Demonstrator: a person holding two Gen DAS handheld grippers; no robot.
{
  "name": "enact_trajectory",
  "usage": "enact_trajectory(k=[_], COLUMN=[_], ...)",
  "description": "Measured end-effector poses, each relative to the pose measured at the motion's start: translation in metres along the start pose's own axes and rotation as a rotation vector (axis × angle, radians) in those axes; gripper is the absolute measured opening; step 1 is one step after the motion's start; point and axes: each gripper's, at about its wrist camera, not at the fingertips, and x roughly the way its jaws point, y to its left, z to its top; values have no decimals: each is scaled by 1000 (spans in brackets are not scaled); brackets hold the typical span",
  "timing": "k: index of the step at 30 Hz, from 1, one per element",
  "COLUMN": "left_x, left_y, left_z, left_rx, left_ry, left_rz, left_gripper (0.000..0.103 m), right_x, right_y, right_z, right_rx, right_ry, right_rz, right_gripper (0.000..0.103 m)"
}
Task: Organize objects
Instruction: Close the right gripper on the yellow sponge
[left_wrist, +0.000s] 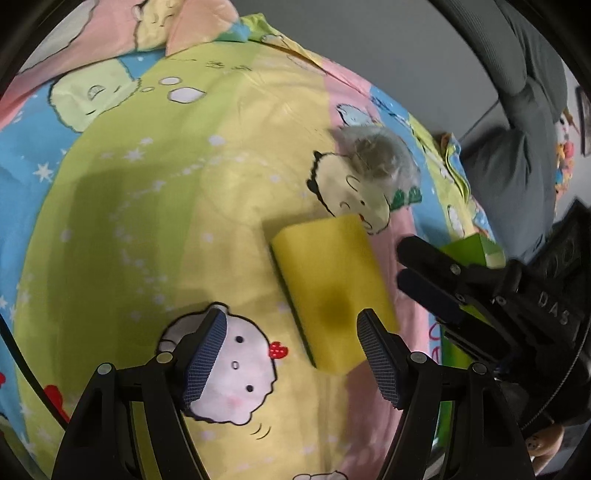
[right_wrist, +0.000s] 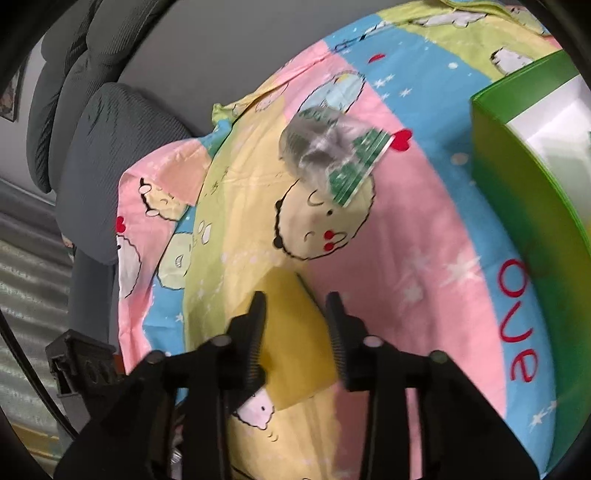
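A yellow sponge (left_wrist: 332, 284) lies flat on the cartoon-print bedsheet (left_wrist: 166, 184). It also shows in the right wrist view (right_wrist: 295, 332), below and between the fingers there. My left gripper (left_wrist: 291, 354) is open and empty, hovering just short of the sponge's near end. My right gripper (right_wrist: 295, 332) is open above the sponge; it shows in the left wrist view (left_wrist: 424, 273) just right of the sponge. A steel scourer in a clear bag (left_wrist: 380, 155) lies farther back, also seen in the right wrist view (right_wrist: 325, 155).
A green box (right_wrist: 524, 177) with a white inside stands at the right on the sheet, partly seen in the left wrist view (left_wrist: 472, 247). A grey cushioned chair (right_wrist: 92, 147) stands beyond the sheet's edge.
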Motion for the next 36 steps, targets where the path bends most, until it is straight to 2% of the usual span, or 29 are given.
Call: enact_trajectory(k=[1, 6, 12, 20, 24, 27, 36], left_x=[2, 5, 6, 10, 9, 8, -6], left_y=[-3, -11, -13, -21, -25, -27, -35], left_z=[0, -4, -5, -5, -6, -6, -8], left_rx=[14, 46, 52, 73, 75, 76, 124], left_ry=[0, -11, -17, -26, -36, -41, -102], left_rz=[14, 51, 56, 32, 25, 21, 18], left_gripper=[73, 73, 73, 73, 68, 67, 67], right_x=[4, 29, 35, 36, 37, 35, 23], right_y=[0, -3, -7, -3, 1, 4, 7], right_z=[0, 1, 1, -1, -4, -4, -8], right_rx=[-1, 12, 17, -3, -9, -20, -31], right_ry=[16, 106, 126, 124, 134, 121, 92], right_rz=[0, -8, 8, 0, 29, 10, 32], right_gripper=[47, 47, 47, 44, 41, 41, 43])
